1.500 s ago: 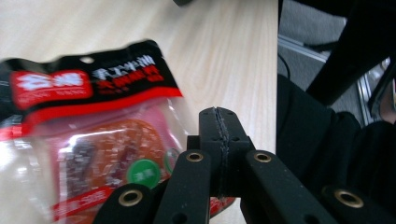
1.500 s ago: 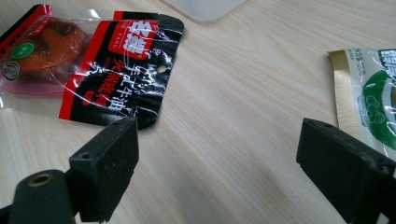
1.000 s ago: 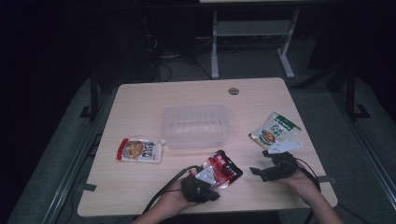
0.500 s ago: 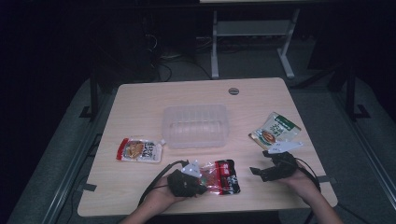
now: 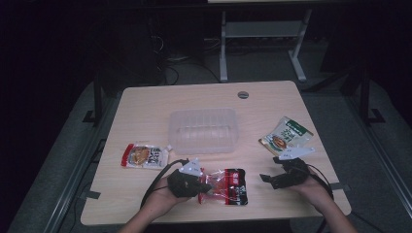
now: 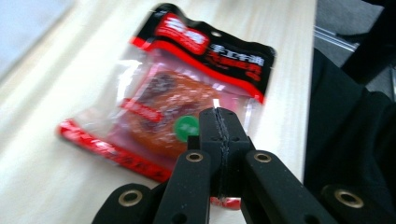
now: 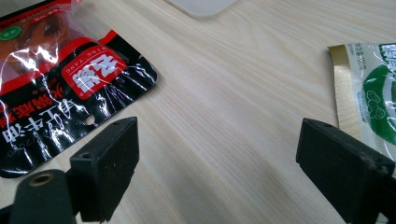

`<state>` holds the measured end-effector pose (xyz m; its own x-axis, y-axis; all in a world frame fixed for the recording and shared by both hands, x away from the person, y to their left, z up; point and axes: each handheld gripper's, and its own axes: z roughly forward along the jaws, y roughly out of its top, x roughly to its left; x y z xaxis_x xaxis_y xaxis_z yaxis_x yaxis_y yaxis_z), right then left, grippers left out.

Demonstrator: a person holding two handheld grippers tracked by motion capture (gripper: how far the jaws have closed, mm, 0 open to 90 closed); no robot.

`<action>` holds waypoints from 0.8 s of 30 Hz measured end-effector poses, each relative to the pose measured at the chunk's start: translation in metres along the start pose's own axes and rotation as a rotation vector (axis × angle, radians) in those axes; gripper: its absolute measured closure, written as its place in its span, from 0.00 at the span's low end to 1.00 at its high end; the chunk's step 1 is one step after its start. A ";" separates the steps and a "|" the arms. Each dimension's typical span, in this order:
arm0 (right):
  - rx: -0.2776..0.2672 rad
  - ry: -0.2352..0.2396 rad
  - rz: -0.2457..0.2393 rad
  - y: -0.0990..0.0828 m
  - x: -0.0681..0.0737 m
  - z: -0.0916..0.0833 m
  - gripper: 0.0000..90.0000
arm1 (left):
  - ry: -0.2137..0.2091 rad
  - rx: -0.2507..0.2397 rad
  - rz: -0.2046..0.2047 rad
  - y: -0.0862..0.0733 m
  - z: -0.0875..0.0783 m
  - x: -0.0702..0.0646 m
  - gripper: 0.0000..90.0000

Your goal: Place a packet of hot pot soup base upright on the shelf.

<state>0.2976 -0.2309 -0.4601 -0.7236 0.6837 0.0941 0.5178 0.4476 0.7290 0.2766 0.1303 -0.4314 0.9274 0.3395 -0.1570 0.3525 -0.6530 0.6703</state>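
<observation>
High view. Counter (image 5: 145, 104): pale wood, round grommet (image 5: 243, 94) near its far edge. Clear tub (image 5: 203, 130): stood at mid-counter, well apart from both grippers. Orange pouch (image 5: 144, 156): lay flat at the left, near the tub's left corner. Green pouch (image 5: 285, 136): lay flat at the right, just beyond the right gripper. Red pouch (image 5: 226, 186): lay near the front edge, between the two grippers, its left end at the left gripper's tip. Left gripper (image 5: 206, 187): held in the person's left hand, pointed rightward at the red pouch, cable looped back toward the counter edge. Right gripper (image 5: 266, 178): held in the right hand near the front right, pointed leftward toward the red pouch, apart from it.

Left gripper view. Left gripper (image 6: 218, 126): jaws pressed together, pads meeting along one seam; the red pouch (image 6: 187, 84) lay under and beyond the tip. Whether a fold of film was caught in the seam could not be told. The pouch showed a black-and-red header and reddish contents behind clear film. A dark sleeve stood at the right edge.

Right gripper view. Right gripper (image 7: 217, 154): jaws spread wide, bare counter between them. Red pouch (image 7: 60, 93): lay beyond the left jaw, black header with a red label facing up. Green pouch (image 7: 373, 93): lay beyond the right jaw, at the frame's right edge. A corner of the tub (image 7: 201, 5) showed at the top.
</observation>
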 end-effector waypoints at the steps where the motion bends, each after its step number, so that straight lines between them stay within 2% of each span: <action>1: 0.000 0.000 0.000 0.000 0.000 0.000 0.15 | 0.008 -0.004 -0.007 0.000 -0.002 0.004 1.00; 7: -0.002 0.001 0.001 0.000 0.000 0.000 0.15 | 0.048 -0.015 -0.023 -0.002 -0.005 0.016 1.00; 11: -0.002 0.001 -0.004 0.000 0.000 0.000 0.15 | 0.059 -0.015 -0.026 -0.003 -0.004 0.020 1.00; 19: 0.001 0.000 -0.003 0.000 0.000 0.000 0.15 | 0.077 0.025 -0.019 -0.005 0.001 0.024 1.00; 21: 0.002 0.002 -0.004 0.000 0.000 0.001 0.15 | 0.078 0.040 -0.003 -0.005 0.001 0.025 1.00; 24: 0.004 0.002 -0.006 0.000 0.000 0.001 0.15 | 0.082 0.042 -0.022 -0.007 0.003 0.025 1.00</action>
<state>0.2979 -0.2300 -0.4606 -0.7277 0.6799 0.0906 0.5150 0.4542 0.7270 0.2976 0.1410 -0.4418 0.9067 0.4071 -0.1103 0.3792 -0.6721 0.6360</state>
